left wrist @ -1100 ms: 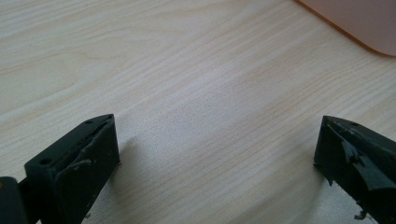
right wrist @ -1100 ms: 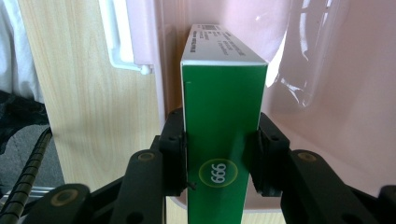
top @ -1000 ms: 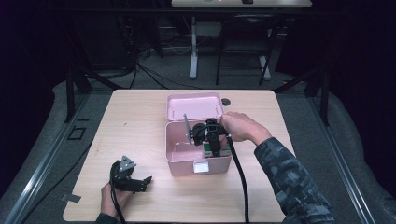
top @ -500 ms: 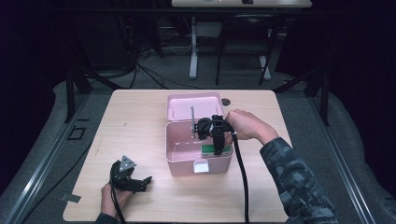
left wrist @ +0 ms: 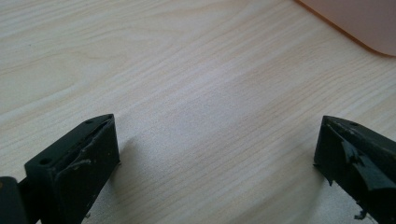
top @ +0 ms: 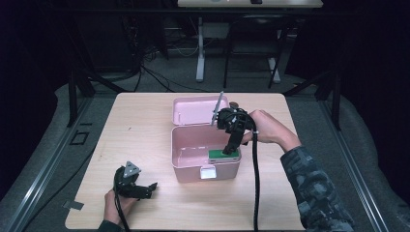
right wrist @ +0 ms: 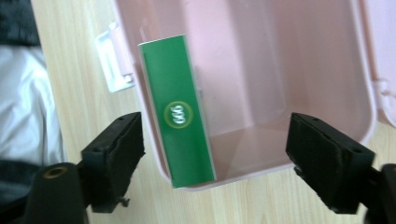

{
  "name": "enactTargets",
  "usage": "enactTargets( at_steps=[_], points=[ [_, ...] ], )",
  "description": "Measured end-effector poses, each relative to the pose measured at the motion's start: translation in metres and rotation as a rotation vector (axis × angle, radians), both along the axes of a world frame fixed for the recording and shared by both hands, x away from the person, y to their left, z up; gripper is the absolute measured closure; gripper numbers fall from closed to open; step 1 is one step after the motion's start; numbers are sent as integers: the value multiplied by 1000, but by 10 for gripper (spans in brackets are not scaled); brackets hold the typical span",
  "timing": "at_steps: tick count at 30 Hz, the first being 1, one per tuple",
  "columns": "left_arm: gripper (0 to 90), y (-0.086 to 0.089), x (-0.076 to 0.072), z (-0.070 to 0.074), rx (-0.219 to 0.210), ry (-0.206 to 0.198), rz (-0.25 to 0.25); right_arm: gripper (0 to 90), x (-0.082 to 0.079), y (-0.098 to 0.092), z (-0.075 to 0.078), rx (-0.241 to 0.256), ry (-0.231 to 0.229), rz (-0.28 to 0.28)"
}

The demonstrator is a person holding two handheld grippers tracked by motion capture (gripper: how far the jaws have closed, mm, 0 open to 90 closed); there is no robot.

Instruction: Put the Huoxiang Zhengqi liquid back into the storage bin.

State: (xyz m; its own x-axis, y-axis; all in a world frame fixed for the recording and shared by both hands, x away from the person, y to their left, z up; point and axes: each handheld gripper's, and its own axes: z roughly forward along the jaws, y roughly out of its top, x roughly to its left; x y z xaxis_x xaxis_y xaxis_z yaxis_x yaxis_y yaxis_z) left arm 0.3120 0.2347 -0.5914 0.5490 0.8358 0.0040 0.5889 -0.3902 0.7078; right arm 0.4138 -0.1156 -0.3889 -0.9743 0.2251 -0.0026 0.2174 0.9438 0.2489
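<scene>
An open pink box point(top: 189, 166) stands mid-table with its lid point(top: 193, 110) folded back. Inside, a green pack point(top: 223, 155) with a round white logo leans against the front right wall. My right gripper point(top: 231, 147) hangs over that corner, jaws pointing down and wide open. In the right gripper view the green pack point(right wrist: 180, 112) lies along the box wall point(right wrist: 280, 56), with the right gripper point(right wrist: 217, 126) straddling the box corner and touching nothing. My left gripper point(top: 145, 188) rests open on the table at the front left. Bare wood shows between the jaws of the left gripper point(left wrist: 217, 135).
A white latch point(top: 208, 172) sits on the box's front wall. A corner of the pink box point(left wrist: 355, 23) shows in the left gripper view. A small dark object point(top: 233, 103) lies behind the lid. The right gripper's cable point(top: 255, 188) trails to the front edge.
My right gripper has risen out of the box and drawn back toward the far right, and the green pack now lies uncovered inside. The left gripper has not moved.
</scene>
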Motion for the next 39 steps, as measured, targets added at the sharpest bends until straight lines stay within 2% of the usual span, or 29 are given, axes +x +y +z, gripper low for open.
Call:
enactTargets(
  at_steps=[6,10,15,18,24,27,39],
  points=[
    [0,0,0,0,-1,1,-5,136,4,-16,2,87,-27,-93],
    [0,0,1,0,3,2,-10,134,5,-24,3,125,-39,-131],
    [1,0,5,4,0,35,-14,125,7,-36,2,187,-59,-191],
    [2,-2,7,9,-1,34,-17,114,9,-43,2,219,-70,-226],
    [2,-6,11,30,8,35,-39,112,12,-51,1,252,-100,-284],
    [2,-7,14,43,22,20,-44,114,15,-54,0,261,-114,-312],
    [2,-16,30,97,31,1,-76,124,28,-60,-8,287,-126,-393]
  ],
)
